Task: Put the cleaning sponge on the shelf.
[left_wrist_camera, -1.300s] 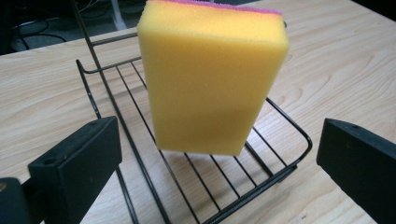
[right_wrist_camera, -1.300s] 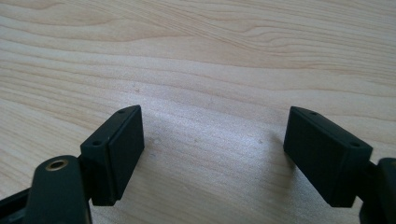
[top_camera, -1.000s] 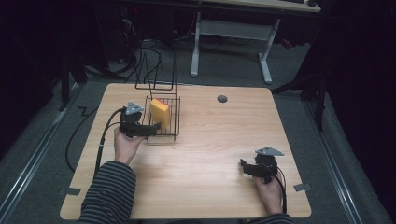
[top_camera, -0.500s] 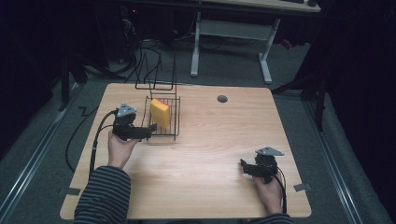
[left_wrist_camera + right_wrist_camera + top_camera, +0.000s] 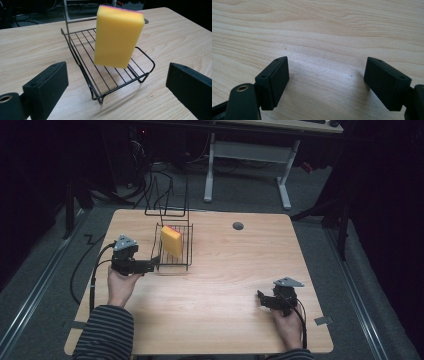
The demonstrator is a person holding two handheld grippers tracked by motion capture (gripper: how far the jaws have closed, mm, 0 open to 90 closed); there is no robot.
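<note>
A yellow sponge (image 5: pixel 171 241) (image 5: pixel 118 36) with a pink back face stands upright in a black wire rack (image 5: pixel 172 260) (image 5: pixel 110 77) at the table's left middle. My left gripper (image 5: pixel 150 265) (image 5: pixel 117 87) is open just left of the rack, with its jaws pointing at the rack's near edge and nothing between them. Near the table's front right my right gripper (image 5: pixel 262 300) (image 5: pixel 325 82) is open over bare wood, holding nothing.
A wooden table (image 5: pixel 225 285) has a round grommet (image 5: pixel 238 226) at the back right. The rack's tall wire back (image 5: pixel 167 197) rises near the far edge. Cables lie on the floor at left, and a white desk frame (image 5: pixel 247 155) stands beyond.
My left gripper has drawn back leftward away from the sponge and rack. The sponge stays upright in the rack. The right gripper has not moved.
</note>
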